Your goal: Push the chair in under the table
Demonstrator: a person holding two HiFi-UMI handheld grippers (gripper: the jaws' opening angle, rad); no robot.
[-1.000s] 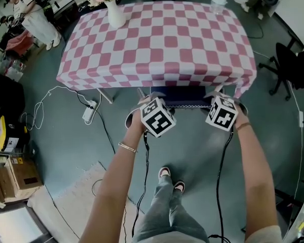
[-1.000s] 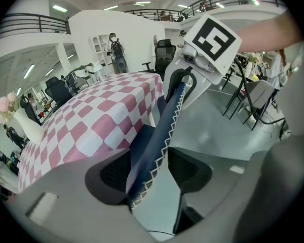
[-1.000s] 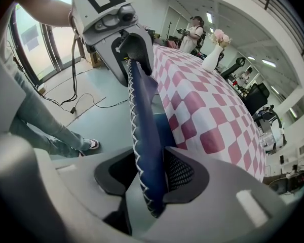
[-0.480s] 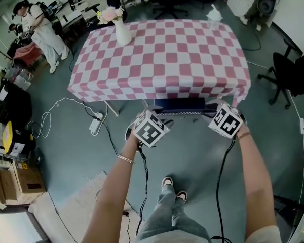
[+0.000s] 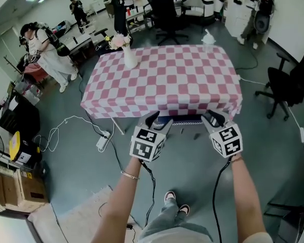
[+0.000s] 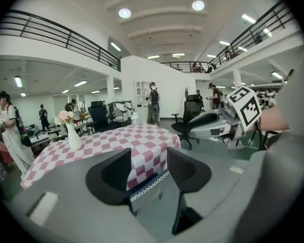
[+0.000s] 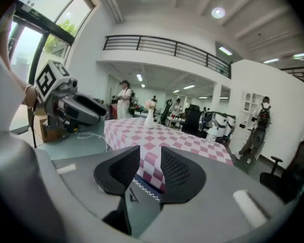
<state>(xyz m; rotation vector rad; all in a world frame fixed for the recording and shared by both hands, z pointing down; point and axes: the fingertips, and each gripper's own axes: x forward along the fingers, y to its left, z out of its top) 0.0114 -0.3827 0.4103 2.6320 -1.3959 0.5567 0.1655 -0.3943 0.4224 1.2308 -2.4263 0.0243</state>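
The table (image 5: 167, 80) wears a pink-and-white checked cloth. The chair (image 5: 185, 120) stands tucked under its near edge, and only a dark blue strip of its back shows below the cloth. My left gripper (image 5: 158, 121) and right gripper (image 5: 214, 118) hover side by side just short of that edge, each open and holding nothing. In the left gripper view the left gripper (image 6: 148, 158) frames the cloth's corner and the chair's white-stitched edge (image 6: 149, 184). The right gripper (image 7: 150, 158) frames the same edge (image 7: 142, 189).
A white vase of flowers (image 5: 127, 54) and a clear cup (image 5: 207, 38) stand on the table's far side. Black office chairs (image 5: 164, 9) (image 5: 289, 80) stand behind and to the right. A person (image 5: 45, 54) is at the far left. A power strip with cables (image 5: 102, 143) lies on the floor.
Both grippers have lifted off the chair's back and drawn away from it, tilting up from a downward point to nearly level. The chair stays under the table.
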